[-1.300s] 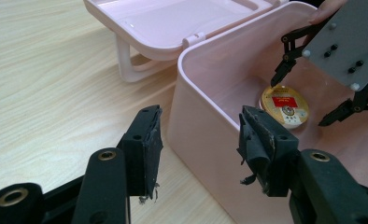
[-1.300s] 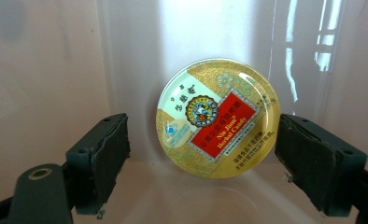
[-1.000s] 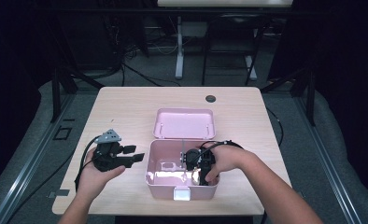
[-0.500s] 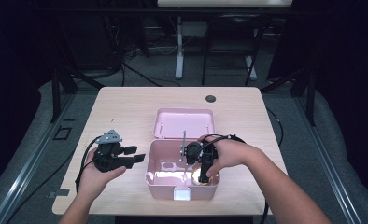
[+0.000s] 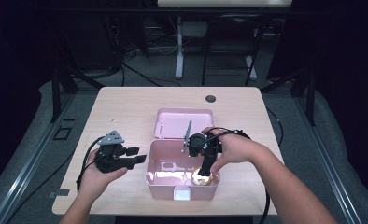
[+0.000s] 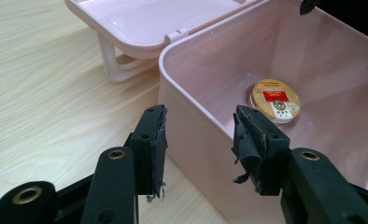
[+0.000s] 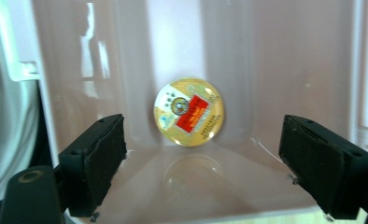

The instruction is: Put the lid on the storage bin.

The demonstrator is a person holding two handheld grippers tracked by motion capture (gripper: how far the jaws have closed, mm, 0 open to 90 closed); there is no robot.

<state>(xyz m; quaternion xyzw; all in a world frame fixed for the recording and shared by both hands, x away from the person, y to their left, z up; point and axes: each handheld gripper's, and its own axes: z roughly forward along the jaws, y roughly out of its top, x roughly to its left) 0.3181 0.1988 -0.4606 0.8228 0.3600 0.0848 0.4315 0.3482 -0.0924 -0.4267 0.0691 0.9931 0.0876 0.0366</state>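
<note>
Two grippers are kept spread: the right gripper [image 5: 205,171] over the round tin [image 7: 188,111] lying on the pink box [image 5: 156,179] floor, the left gripper [image 6: 198,135] straddling its left wall, jaws just narrowing, presumably for steadying.

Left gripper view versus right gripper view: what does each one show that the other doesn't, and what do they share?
The left gripper view has the wooden table, the open lid lying behind the pink box, and the left gripper with its jaws standing apart on either side of the box's near wall, not pressing it. The right gripper view looks straight down into the box, with the right gripper open and holding nothing. Both show the box's pink interior and the round gold tin with a red label lying on the box floor.
</note>
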